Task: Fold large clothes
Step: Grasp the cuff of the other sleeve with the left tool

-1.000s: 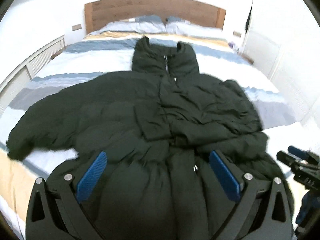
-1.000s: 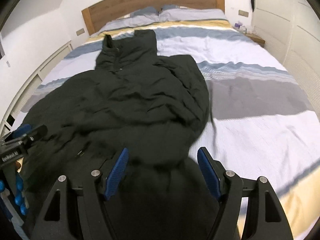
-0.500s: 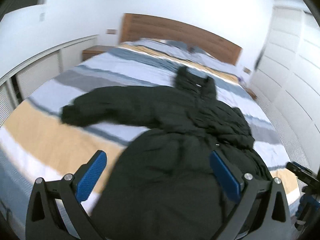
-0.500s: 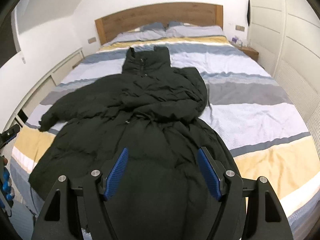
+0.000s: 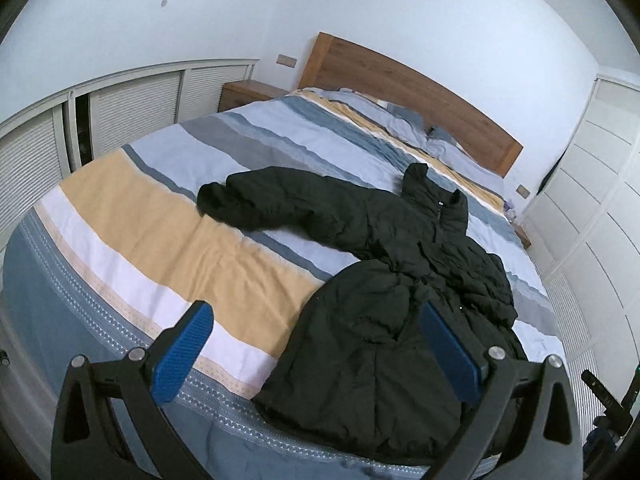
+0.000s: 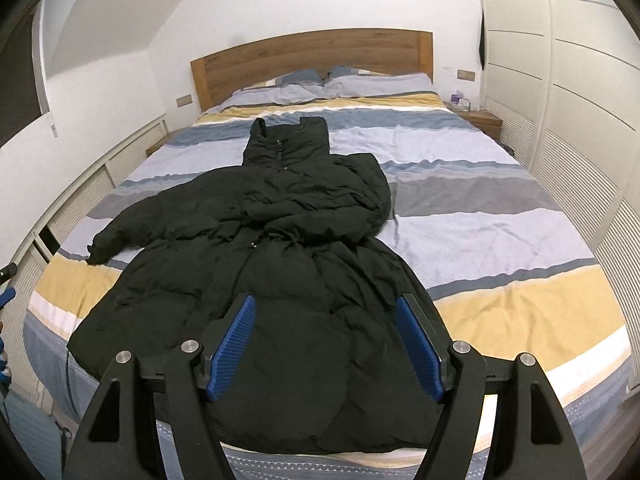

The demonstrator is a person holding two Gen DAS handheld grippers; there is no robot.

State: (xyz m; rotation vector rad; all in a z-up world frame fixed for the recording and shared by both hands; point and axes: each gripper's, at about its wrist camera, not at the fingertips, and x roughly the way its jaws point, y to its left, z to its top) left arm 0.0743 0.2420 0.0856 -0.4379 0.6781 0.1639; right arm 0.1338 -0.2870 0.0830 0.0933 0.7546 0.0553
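A long black puffer coat [image 6: 276, 248] lies front up on the striped bed [image 6: 500, 240], collar toward the headboard, hem at the foot edge. Its left sleeve stretches out to the left; its right sleeve lies folded across the chest. In the left wrist view the coat [image 5: 392, 304] sits right of centre with the outstretched sleeve [image 5: 256, 204] pointing left. My left gripper [image 5: 316, 354] is open and empty, above the bed's foot edge, left of the hem. My right gripper [image 6: 328, 350] is open and empty, held back above the coat's hem.
A wooden headboard [image 6: 316, 56] and pillows [image 6: 332, 84] are at the far end. White louvred cabinets [image 5: 132, 108] run along the left, white wardrobes [image 6: 580, 100] along the right. Nightstands [image 6: 482, 120] flank the bed. The other gripper's parts show at the edge [image 5: 608, 396].
Both grippers have pulled back and up from the coat. The left one has swung out to the left of the bed's foot. The coat lies as before.
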